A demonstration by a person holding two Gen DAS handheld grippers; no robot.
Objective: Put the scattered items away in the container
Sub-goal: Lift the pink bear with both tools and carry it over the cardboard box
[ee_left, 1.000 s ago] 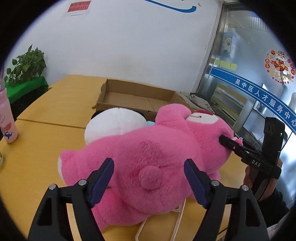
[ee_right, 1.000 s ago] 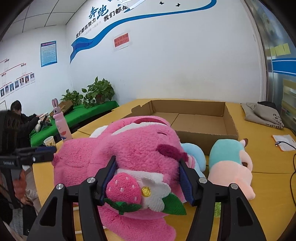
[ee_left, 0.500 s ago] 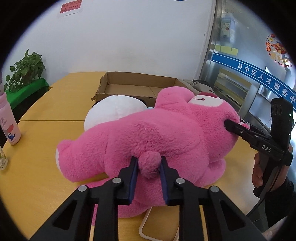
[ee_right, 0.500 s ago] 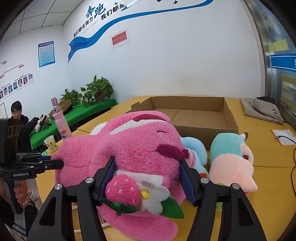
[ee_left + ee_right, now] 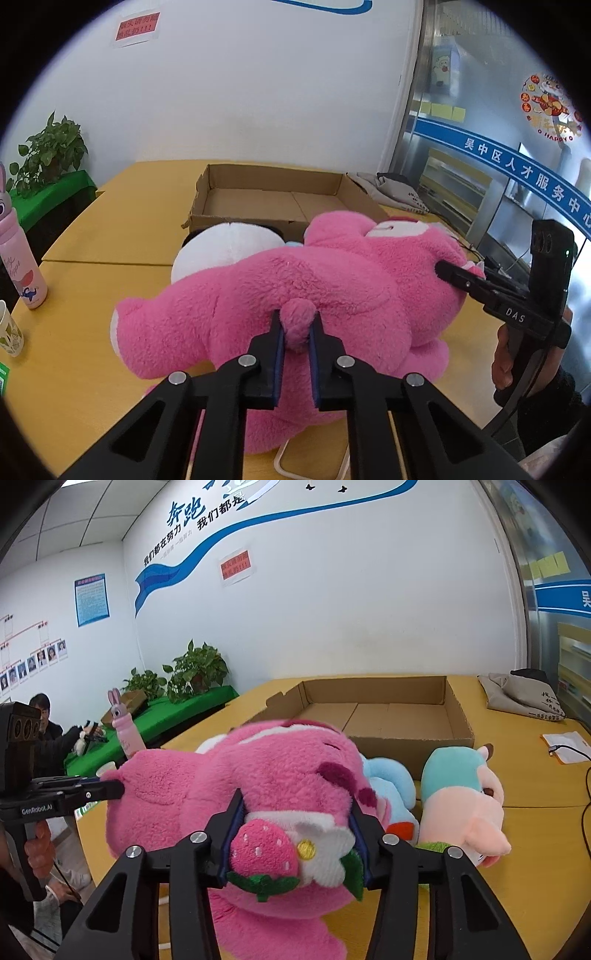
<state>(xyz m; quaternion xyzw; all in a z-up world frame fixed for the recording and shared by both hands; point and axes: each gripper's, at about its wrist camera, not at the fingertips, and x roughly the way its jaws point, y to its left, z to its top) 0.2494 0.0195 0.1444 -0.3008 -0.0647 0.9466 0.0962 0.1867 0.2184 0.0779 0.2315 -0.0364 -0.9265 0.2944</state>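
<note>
A big pink plush bear (image 5: 295, 280) lies on the yellow table in front of the open cardboard box (image 5: 236, 173). My left gripper (image 5: 295, 321) is closing, and its pads pinch the bear's small tail (image 5: 297, 310). In the right wrist view my right gripper (image 5: 295, 801) is closing on the strawberry-and-flower trim (image 5: 291, 845) at the bear's (image 5: 229, 775) head, with the pads pressing into it. A white plush (image 5: 229, 247) sits behind the bear. A teal and pink plush (image 5: 458, 794) and a light blue plush (image 5: 388, 782) lie near the box (image 5: 458, 709).
A pink bunny bottle (image 5: 22, 266) and a paper cup (image 5: 9, 332) stand at the table's left edge. A grey cloth bag (image 5: 399, 188) lies right of the box, with paper and a cable (image 5: 565, 742) nearby. A person (image 5: 48, 723) sits far left by potted plants (image 5: 195, 668).
My left jaws went from wide open to pinched on the bear's tail, and the view rose a little. My right jaws narrowed onto the strawberry trim.
</note>
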